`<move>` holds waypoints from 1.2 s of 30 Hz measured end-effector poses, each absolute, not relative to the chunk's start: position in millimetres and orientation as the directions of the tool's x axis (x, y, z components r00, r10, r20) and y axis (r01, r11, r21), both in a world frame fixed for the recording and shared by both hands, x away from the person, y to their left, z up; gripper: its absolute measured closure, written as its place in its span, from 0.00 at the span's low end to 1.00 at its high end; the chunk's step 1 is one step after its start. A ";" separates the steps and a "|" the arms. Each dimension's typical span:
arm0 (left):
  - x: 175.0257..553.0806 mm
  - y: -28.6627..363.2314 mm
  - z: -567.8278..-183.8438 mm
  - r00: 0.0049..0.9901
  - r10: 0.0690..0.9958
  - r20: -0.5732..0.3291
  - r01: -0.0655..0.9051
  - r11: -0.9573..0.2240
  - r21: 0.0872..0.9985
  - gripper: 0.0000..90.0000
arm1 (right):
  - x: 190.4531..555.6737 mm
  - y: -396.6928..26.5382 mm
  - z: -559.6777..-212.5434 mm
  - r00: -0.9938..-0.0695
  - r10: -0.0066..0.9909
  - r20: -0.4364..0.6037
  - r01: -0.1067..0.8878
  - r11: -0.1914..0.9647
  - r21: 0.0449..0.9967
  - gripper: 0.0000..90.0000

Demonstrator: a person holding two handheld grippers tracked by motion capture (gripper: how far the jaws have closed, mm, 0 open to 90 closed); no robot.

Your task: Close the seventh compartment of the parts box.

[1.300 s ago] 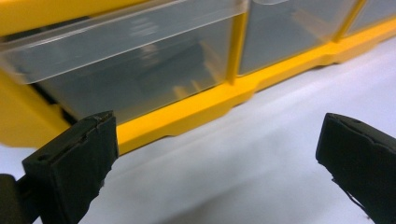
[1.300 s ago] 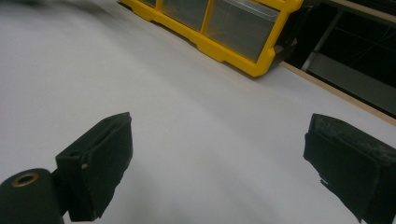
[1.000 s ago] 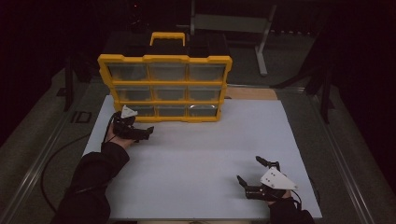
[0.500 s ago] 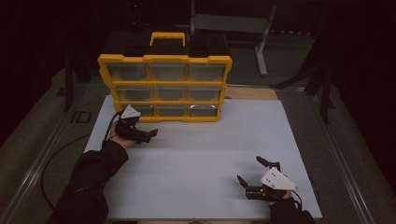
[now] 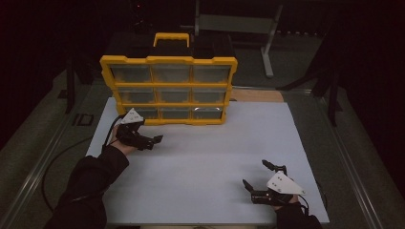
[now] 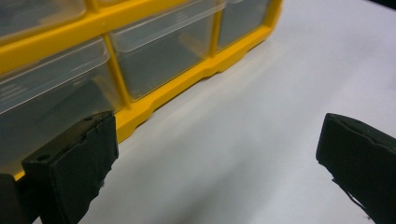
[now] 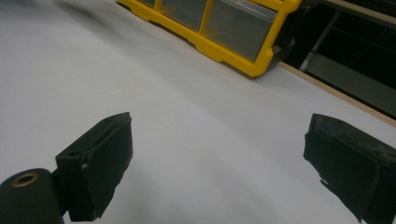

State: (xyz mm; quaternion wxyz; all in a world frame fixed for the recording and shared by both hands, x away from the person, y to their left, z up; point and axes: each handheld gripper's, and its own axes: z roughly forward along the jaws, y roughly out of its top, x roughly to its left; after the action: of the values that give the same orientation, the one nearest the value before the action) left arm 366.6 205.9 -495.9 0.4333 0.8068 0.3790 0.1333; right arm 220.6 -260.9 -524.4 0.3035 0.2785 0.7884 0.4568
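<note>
The white rectangular tabletop (image 5: 205, 167) spreads out under me, and at its far edge stands the yellow plastic organiser case with clear drawers and a yellow-and-black carry handle (image 5: 168, 90), upright, its drawer fronts facing me. In my left gripper view its bottom row of clear drawers (image 6: 163, 60) sits just beyond my left jaw, all of them pushed in. My left gripper (image 5: 154, 141) hovers low over the tabletop just in front of the case's lower left corner, near it but not touching; its jaws stand wide apart with nothing between them. My right gripper (image 5: 263, 174) sits near the table's near right edge, well apart from the case, its jaws likewise spread wide and holding nothing.
</note>
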 end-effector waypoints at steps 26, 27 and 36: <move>322.4 221.3 -482.2 0.710 0.700 -0.078 0.443 -0.358 0.822 0.00 | 221.0 -260.4 -524.8 -0.660 0.716 -0.226 0.161 0.429 0.889 0.09; 321.4 222.5 -483.1 0.710 0.700 -0.079 0.443 -0.356 0.823 0.00 | 220.8 -260.2 -524.7 -0.661 0.716 -0.227 0.162 0.431 0.888 0.09; 307.4 230.1 -486.3 0.707 0.703 -0.077 0.438 -0.349 0.829 0.00 | 220.6 -259.8 -524.5 -0.661 0.716 -0.225 0.163 0.430 0.888 0.09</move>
State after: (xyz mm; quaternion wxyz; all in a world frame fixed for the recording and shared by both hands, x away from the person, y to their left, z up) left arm 307.4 230.1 -486.3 0.4481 0.8078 0.3533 0.1481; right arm 220.6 -259.8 -524.5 0.3035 0.2785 0.7892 0.4556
